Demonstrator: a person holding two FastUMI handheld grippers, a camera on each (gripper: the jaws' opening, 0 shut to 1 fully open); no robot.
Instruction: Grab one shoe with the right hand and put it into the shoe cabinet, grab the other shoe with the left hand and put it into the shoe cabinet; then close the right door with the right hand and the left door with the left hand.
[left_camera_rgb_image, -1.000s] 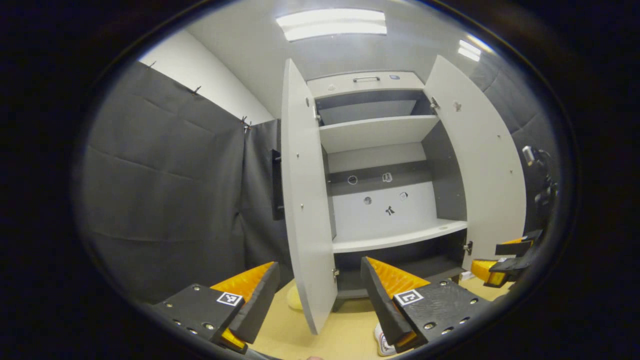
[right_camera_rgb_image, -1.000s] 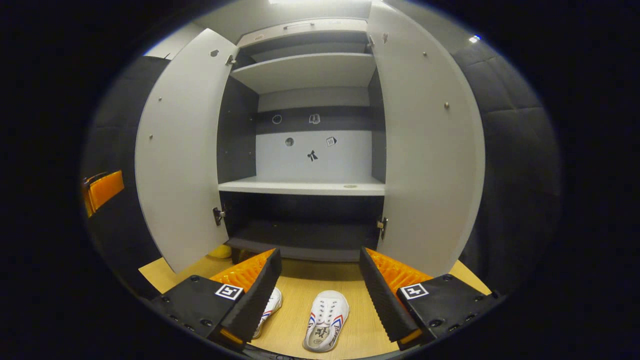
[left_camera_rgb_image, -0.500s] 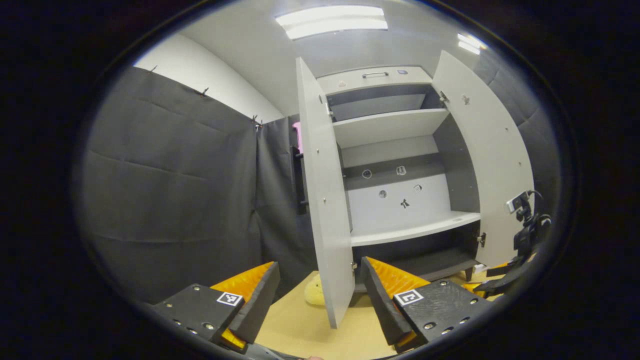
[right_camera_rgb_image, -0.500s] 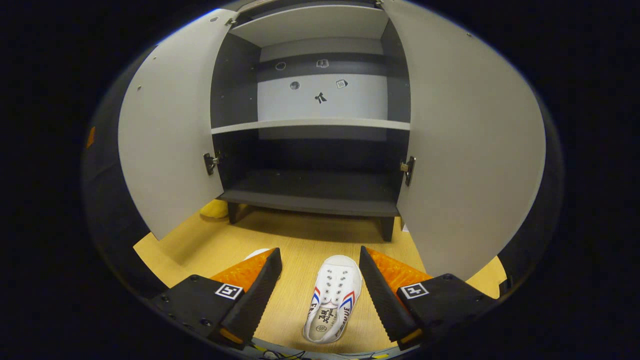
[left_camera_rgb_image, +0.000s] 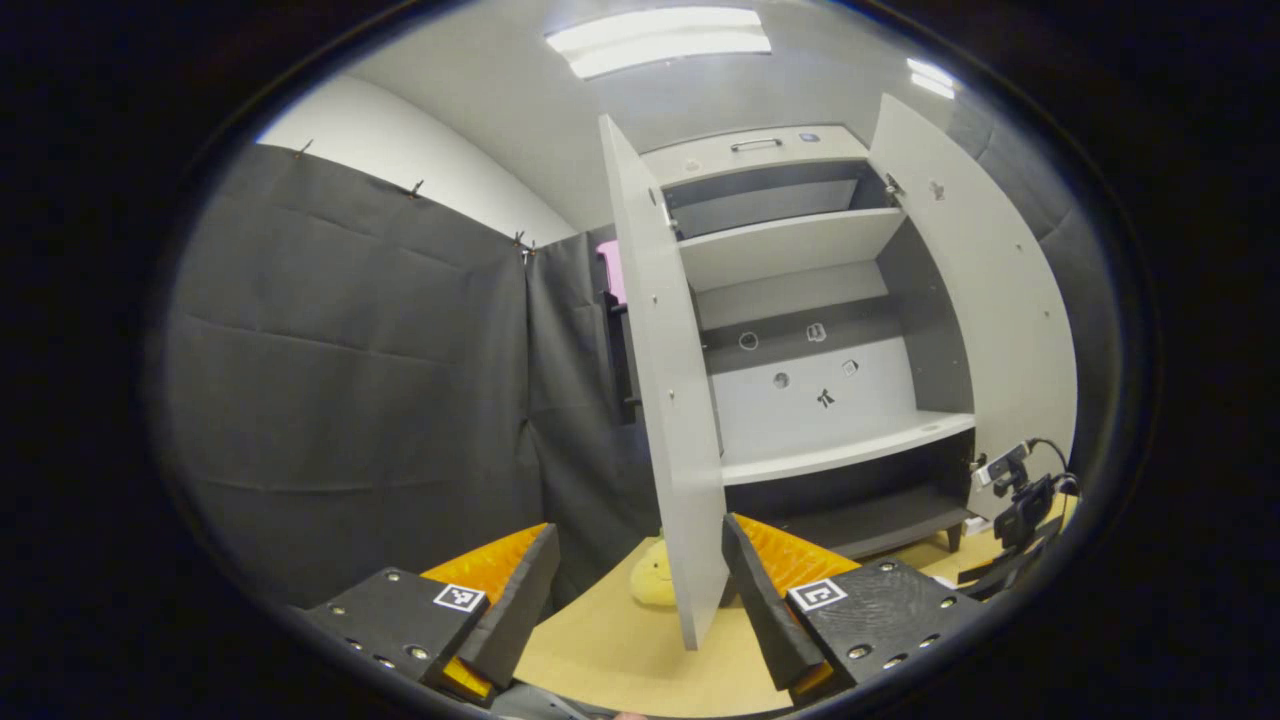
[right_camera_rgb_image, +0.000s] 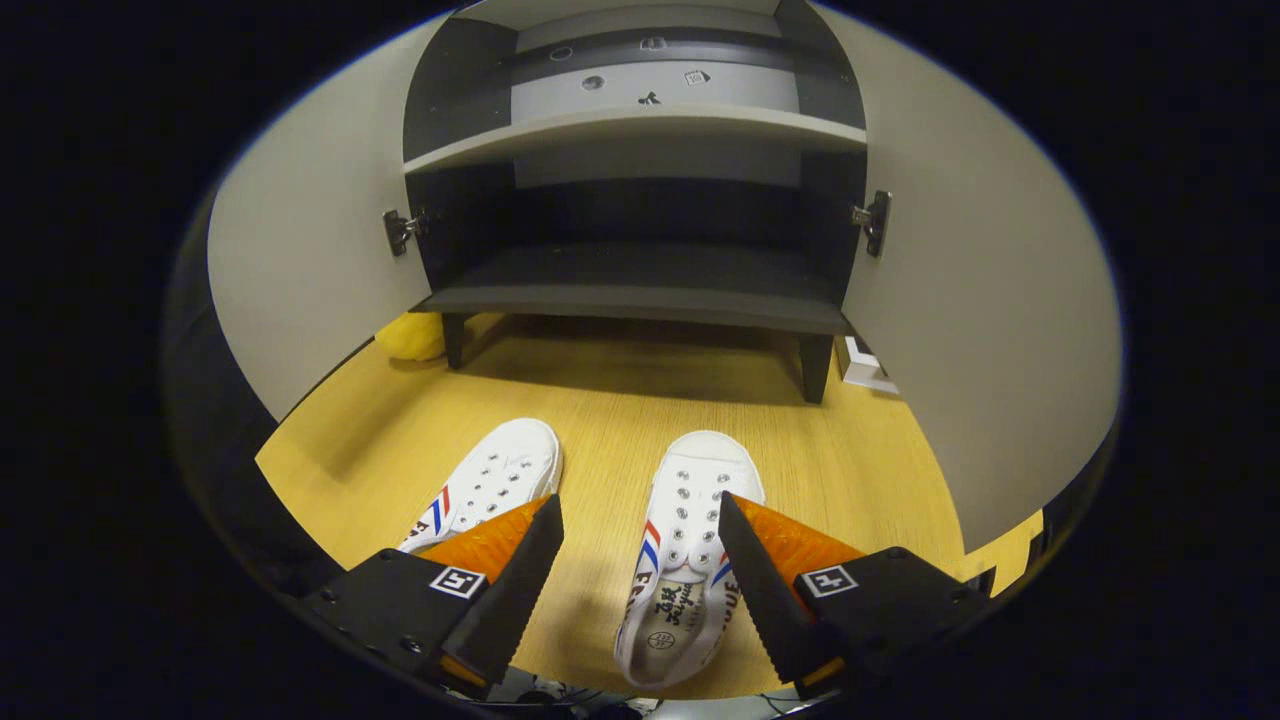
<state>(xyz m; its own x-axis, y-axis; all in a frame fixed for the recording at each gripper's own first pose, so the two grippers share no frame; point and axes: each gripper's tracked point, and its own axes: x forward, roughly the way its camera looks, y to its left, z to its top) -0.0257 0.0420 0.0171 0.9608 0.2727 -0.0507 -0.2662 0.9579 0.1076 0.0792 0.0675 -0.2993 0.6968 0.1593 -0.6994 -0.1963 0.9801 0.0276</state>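
Observation:
Two white shoes with red and blue stripes lie on the wooden floor in the right gripper view, toes toward the cabinet. The right shoe (right_camera_rgb_image: 685, 540) lies between and just under the fingers of my right gripper (right_camera_rgb_image: 640, 580), which is open and not touching it. The left shoe (right_camera_rgb_image: 490, 480) lies beside it, partly hidden by a finger. The shoe cabinet (right_camera_rgb_image: 640, 290) stands ahead with both doors open. In the left gripper view my left gripper (left_camera_rgb_image: 635, 600) is open and holds nothing, close to the edge of the left door (left_camera_rgb_image: 670, 400). The right door (left_camera_rgb_image: 1000, 300) stands wide.
A yellow soft object (left_camera_rgb_image: 652, 580) lies on the floor by the cabinet's left leg, also in the right gripper view (right_camera_rgb_image: 412, 335). Black cloth walls close in the left side (left_camera_rgb_image: 350, 380). A small camera on a stand (left_camera_rgb_image: 1020, 495) sits at the right. A white box (right_camera_rgb_image: 865, 365) lies under the right door.
My right gripper has dropped and tilted down toward the floor, so the right shoe now lies between its fingers. My left gripper has shifted left, the cabinet sliding right in its view.

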